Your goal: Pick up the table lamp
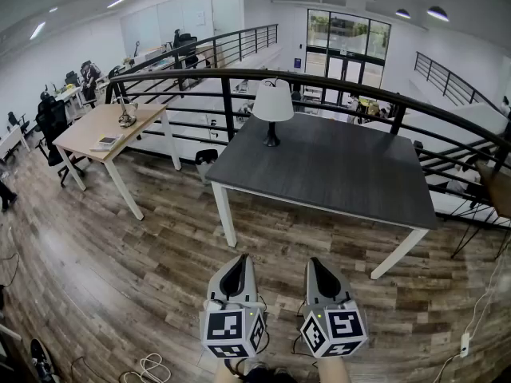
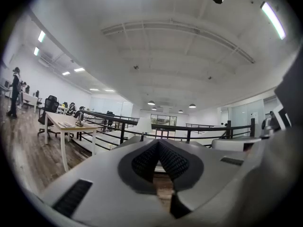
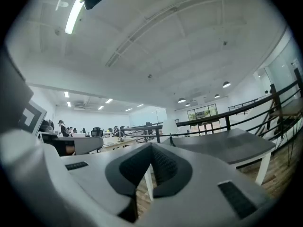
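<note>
The head camera looks forward and steeply down at the wood floor (image 1: pixel 120 278), with the left tongs (image 1: pixel 238 262) and right tongs (image 1: pixel 318 263) close beneath it and the dark desk (image 1: pixel 335 174) well ahead. Each tongs' camera sits right behind its own jaws and looks out level across the room. All three views share the black railing (image 1: pixel 231 76) and the pale desk (image 1: pixel 100 126); the right one also catches the dark desk.
</note>
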### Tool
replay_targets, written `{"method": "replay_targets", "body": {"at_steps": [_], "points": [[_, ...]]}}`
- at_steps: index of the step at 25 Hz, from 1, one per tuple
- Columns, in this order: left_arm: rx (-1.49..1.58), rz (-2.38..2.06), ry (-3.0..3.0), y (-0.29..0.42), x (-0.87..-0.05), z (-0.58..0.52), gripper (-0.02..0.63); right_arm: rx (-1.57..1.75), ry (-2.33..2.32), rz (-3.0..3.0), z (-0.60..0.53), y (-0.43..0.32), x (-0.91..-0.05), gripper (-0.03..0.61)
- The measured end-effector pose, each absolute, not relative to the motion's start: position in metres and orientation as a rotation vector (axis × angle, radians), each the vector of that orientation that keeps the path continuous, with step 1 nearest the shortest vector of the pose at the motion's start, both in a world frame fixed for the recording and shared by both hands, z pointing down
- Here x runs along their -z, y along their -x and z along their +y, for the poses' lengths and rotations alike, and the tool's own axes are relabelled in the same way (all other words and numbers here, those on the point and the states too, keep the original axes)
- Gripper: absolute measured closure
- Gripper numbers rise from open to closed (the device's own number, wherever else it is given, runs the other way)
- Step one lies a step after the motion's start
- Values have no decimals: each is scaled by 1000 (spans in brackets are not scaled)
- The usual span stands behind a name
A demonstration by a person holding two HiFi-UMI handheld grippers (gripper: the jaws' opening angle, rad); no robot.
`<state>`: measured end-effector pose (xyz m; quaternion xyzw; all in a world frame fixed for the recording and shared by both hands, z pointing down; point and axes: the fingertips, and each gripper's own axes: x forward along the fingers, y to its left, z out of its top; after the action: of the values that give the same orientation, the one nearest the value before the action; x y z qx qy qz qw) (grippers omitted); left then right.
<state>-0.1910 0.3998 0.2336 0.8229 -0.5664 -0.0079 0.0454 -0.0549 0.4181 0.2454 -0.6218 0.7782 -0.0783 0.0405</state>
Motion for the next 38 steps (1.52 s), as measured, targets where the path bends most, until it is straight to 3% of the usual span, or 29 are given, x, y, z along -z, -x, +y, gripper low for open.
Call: {"method": "replay_targets", "body": {"at_steps": [38], "points": [[-10, -1828, -2427, 172, -250, 385, 600, 293, 1832, 2469, 394, 19, -266, 583]]}}
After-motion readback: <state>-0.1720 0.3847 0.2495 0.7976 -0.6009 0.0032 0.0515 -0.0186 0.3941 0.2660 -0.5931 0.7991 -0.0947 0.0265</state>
